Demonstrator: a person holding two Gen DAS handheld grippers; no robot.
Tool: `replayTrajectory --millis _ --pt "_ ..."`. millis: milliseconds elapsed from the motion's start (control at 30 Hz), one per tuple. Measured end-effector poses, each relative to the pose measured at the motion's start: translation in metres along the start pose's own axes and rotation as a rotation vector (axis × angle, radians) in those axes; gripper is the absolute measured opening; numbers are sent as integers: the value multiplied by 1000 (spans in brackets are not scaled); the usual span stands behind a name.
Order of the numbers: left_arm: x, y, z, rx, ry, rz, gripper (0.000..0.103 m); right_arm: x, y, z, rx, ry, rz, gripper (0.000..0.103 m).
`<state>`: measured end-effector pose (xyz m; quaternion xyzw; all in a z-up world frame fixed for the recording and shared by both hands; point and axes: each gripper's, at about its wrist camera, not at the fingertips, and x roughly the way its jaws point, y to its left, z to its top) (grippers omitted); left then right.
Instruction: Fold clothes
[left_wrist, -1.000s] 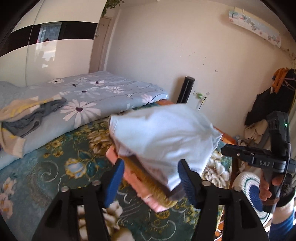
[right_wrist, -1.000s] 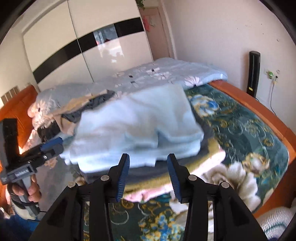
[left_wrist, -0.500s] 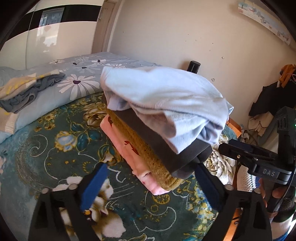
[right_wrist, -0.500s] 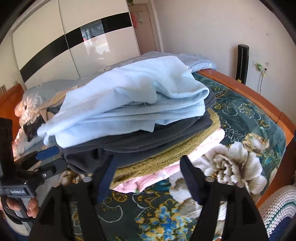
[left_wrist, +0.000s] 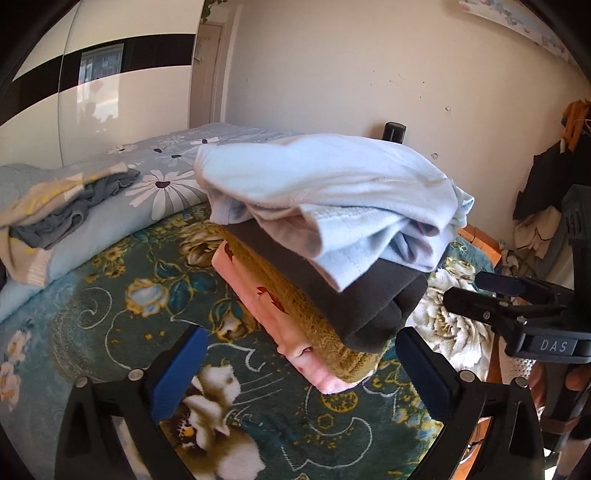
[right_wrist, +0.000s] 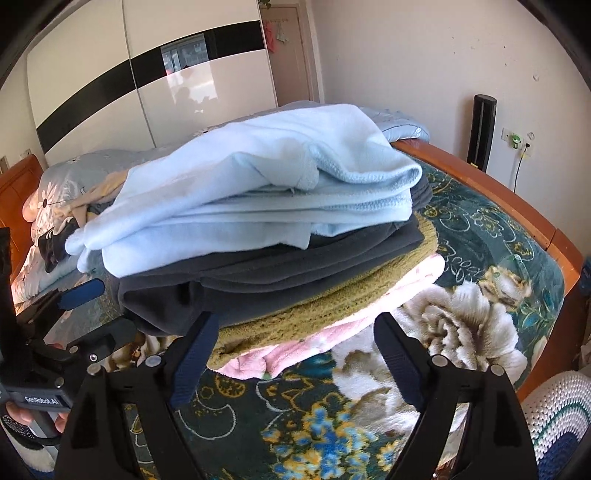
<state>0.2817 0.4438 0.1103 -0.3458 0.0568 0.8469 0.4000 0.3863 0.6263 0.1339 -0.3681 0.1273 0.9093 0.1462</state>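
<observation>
Stack (left_wrist: 332, 266) released, lower | right gripper (left_wrist: 517, 306) opening, "DAS"

Under the light blue garment (right_wrist: 258, 184) the dark grey one (right_wrist: 266, 280) shows only its edge, and the wall strip (left_wrist: 517, 22) is clipped at the top (its print too small to read).

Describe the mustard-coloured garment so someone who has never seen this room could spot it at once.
Start at the bed with the dark green floral blanket. On it sits one stack of folded clothes. The mustard knit is second from the bottom, above the pink piece and below the dark grey one; its coarse ribbed texture sets it apart.
</observation>
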Motion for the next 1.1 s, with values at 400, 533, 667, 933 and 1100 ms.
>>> replayTrajectory --millis 400,533,667,933,1100 --pt "5 2 -5 -29 1 -16 103 -5 -4 -2 21 -34 -31 103" --pt "2 -1 -6 2 -41 24 103 -2 -2 -2 7 -37 -38 103" --pt "3 -4 -6 29 -42 57 103 -2 0 -3 4 -30 -34 103" --pt "4 -6 -7 20 -18 69 103 3 4 -7 2 -7 -26 103" --pt "0 -8 -8 22 -21 88 103 4 5 -9 4 0 -20 103"
